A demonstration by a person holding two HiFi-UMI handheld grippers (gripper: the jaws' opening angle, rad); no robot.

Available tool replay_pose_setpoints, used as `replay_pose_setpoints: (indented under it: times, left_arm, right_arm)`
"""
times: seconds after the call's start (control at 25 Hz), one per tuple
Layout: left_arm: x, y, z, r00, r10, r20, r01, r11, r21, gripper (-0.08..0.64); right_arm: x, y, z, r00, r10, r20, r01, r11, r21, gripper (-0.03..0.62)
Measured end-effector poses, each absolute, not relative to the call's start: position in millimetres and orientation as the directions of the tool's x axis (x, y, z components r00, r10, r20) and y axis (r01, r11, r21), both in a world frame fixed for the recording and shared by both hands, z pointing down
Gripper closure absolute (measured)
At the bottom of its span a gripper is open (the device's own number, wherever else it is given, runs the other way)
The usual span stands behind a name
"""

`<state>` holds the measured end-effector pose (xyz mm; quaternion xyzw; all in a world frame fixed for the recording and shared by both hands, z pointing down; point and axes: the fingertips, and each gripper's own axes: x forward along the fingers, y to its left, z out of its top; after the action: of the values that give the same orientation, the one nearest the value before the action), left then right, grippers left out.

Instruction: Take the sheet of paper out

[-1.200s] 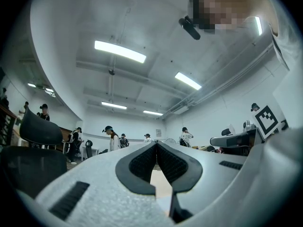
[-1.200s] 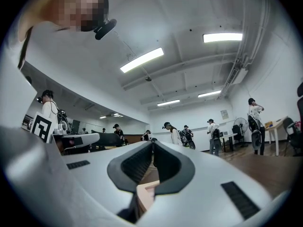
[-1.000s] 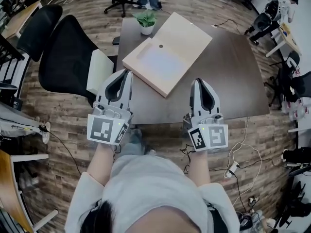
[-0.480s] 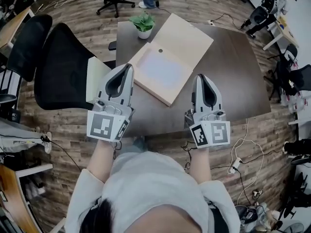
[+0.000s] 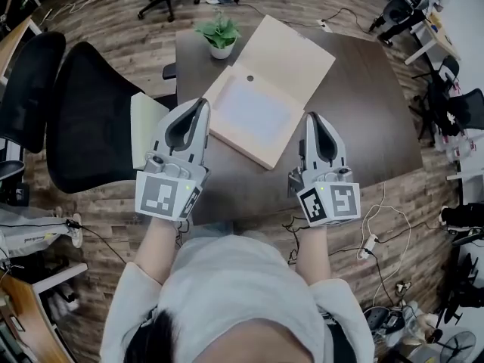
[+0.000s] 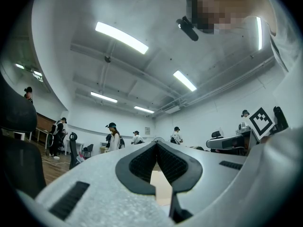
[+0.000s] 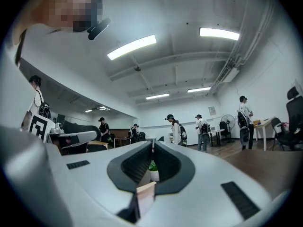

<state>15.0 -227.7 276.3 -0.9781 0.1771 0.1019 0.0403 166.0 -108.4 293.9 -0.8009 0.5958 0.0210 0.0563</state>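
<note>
A shallow light-wood box [image 5: 227,131] lies open on the dark table [image 5: 363,119], its lid [image 5: 291,51] folded back toward the far side. A white sheet of paper [image 5: 251,110] lies flat in the box's tray. My left gripper [image 5: 202,106] hovers at the box's near left corner, shut and empty. My right gripper [image 5: 312,118] hangs just right of the box's near right edge, also shut with nothing in it. A bit of the box [image 6: 161,188] shows through the left gripper [image 6: 156,144] in its own view. The right gripper [image 7: 152,143] frames a box corner [image 7: 146,193].
A potted plant [image 5: 220,35] stands at the table's far left corner. A black office chair [image 5: 83,119] sits left of the table with a pale pad [image 5: 142,127] on it. Cables [image 5: 378,233] trail on the wood floor at right. Several people stand far off in the room.
Both grippers have moved forward toward the box, and now sit beside its near corners. Their jaws stayed shut.
</note>
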Motion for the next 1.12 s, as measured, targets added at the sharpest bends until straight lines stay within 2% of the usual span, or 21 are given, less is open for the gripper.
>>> replay_pose_setpoints:
  times: [0.28, 0.56, 1.12]
  left_arm:
    - [25.4, -236.6, 291.5, 0.933, -0.310, -0.182, -0.323, -0.946, -0.041, 0.551]
    - [29.0, -248.2, 296.2, 0.925, -0.342, -0.165, -0.352, -0.936, -0.031, 0.551]
    - [32.9, -254.8, 313.4, 0.853, -0.509, -0.114, -0.511, -0.860, 0.014, 0.551]
  right_arm:
    - [184.8, -129.2, 317.2, 0.295, -0.956, -0.011, -0.949, -0.291, -0.122, 0.575]
    - [210.1, -149.5, 344.5, 0.250, -0.963, 0.102, -0.957, -0.262, -0.126, 0.574]
    - [260.4, -211.7, 426.5, -0.038, -0.917, 0.398, -0.988, -0.025, -0.151, 0.574]
